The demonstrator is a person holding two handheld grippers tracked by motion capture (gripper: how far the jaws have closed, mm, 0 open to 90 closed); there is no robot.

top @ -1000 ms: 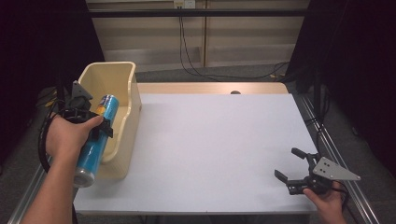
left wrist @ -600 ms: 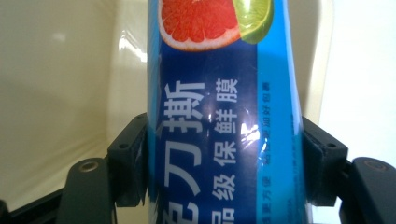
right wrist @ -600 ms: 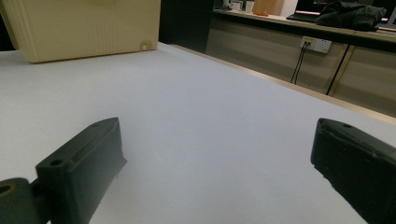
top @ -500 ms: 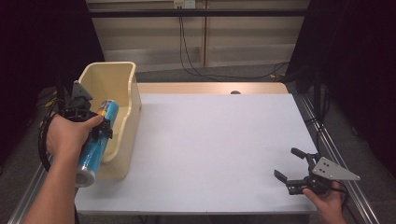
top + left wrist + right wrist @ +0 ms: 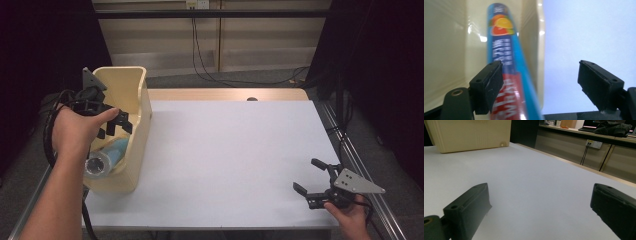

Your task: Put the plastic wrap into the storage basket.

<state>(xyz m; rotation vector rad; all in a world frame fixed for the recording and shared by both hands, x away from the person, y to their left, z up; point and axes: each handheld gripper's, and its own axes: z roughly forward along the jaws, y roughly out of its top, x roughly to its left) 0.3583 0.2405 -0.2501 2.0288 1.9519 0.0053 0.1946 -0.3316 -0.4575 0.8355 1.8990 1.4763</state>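
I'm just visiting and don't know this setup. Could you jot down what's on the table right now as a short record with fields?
Table: white top, a person working at its near side
Bin: cream plastic bin at the table's left edge
Roll: blue boxed roll lying lengthwise inside the bin
Left tongs: open, above the bin, jaws apart and not gripping the roll
Right tongs: open, holding nothing, low over the table's near right corner
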